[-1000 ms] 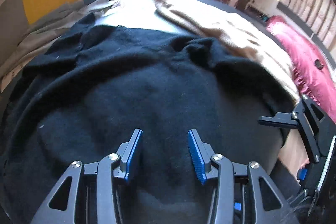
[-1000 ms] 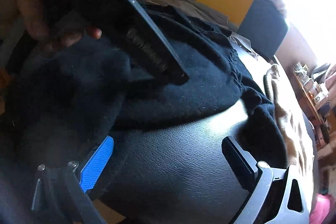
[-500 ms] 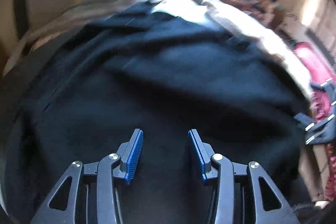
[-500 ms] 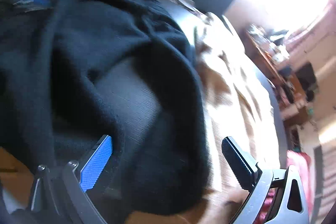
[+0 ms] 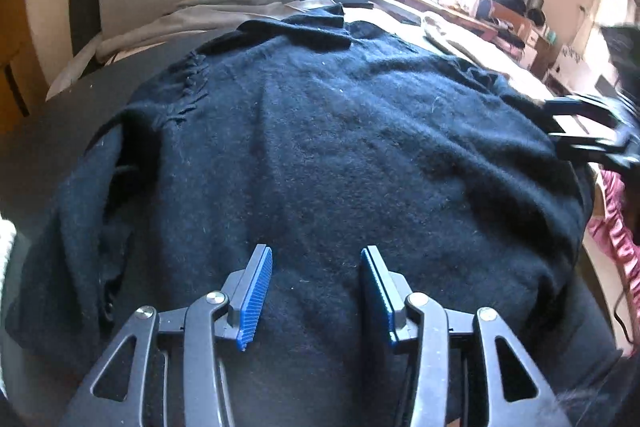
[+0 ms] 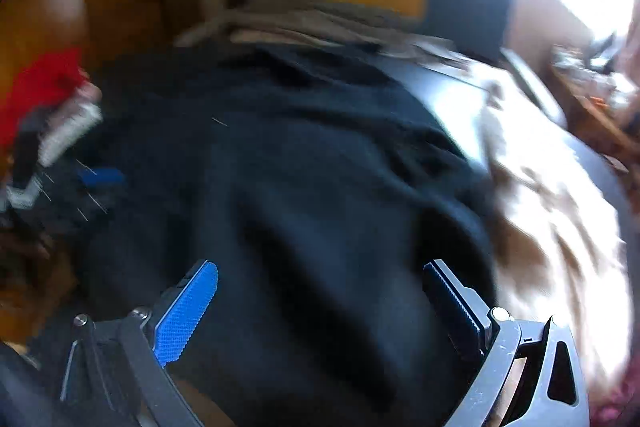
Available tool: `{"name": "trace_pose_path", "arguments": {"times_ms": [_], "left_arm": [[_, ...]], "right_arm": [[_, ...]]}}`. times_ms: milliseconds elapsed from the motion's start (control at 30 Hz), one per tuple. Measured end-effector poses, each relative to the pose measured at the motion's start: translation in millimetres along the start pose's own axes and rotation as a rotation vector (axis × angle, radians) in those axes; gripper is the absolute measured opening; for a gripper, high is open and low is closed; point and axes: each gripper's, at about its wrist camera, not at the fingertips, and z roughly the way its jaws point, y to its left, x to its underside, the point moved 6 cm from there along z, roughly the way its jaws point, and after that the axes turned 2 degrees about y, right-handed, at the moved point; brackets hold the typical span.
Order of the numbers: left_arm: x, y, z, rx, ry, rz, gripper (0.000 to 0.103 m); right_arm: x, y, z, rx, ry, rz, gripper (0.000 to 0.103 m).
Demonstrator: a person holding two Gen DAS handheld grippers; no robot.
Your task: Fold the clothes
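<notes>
Your black sweater (image 5: pixel 340 155) lies spread across the dark table (image 5: pixel 48 147), filling most of the left wrist view, with its left side still bunched into loose ridges. Your left gripper (image 5: pixel 316 287) hangs over its near hem with the jaws parted and nothing between the blue pads — they have just been opening a little. Your right gripper (image 6: pixel 320 307) stands wide open above the same sweater, also holding nothing; that view is smeared, so its height over the cloth is hard to judge. The risk from here, as I read it, is pinching only the top layer of this thick, fuzzy knit, so the fold drags crooked, or catching the beige garment (image 5: pixel 452 35) that lies beside the sweater's right edge. The bunched side could also get folded in as a lump. Counting: one black sweater, one beige garment, one grey garment (image 5: pixel 208 15) beyond them, one pink item (image 5: pixel 616 223) off the table — and two grippers.
</notes>
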Motion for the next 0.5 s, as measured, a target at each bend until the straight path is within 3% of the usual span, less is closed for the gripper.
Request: {"name": "trace_pose_path", "arguments": {"times_ms": [167,300,400,500], "left_arm": [[4.5,14.5,-1.8,-0.025,0.027,0.017,0.048],[-8.6,30.2,-5.3,0.011,0.081,-0.025,0.047],[-46.2,38.0,-15.0,-0.004,-0.023,0.005,0.047],[-90.3,38.3,-8.0,-0.068,-0.085,0.061,0.048]], "right_arm": [[-13.1,21.4,76.3,-0.042,0.151,-0.042,0.103],[-3.4,6.7,64.9,-0.048,0.087,-0.009,0.103],[-3.5,1.9,56.9,-0.069,0.091,0.031,0.103],[-27.9,-3.5,53.5,-0.095,0.048,0.063,0.103]]}}
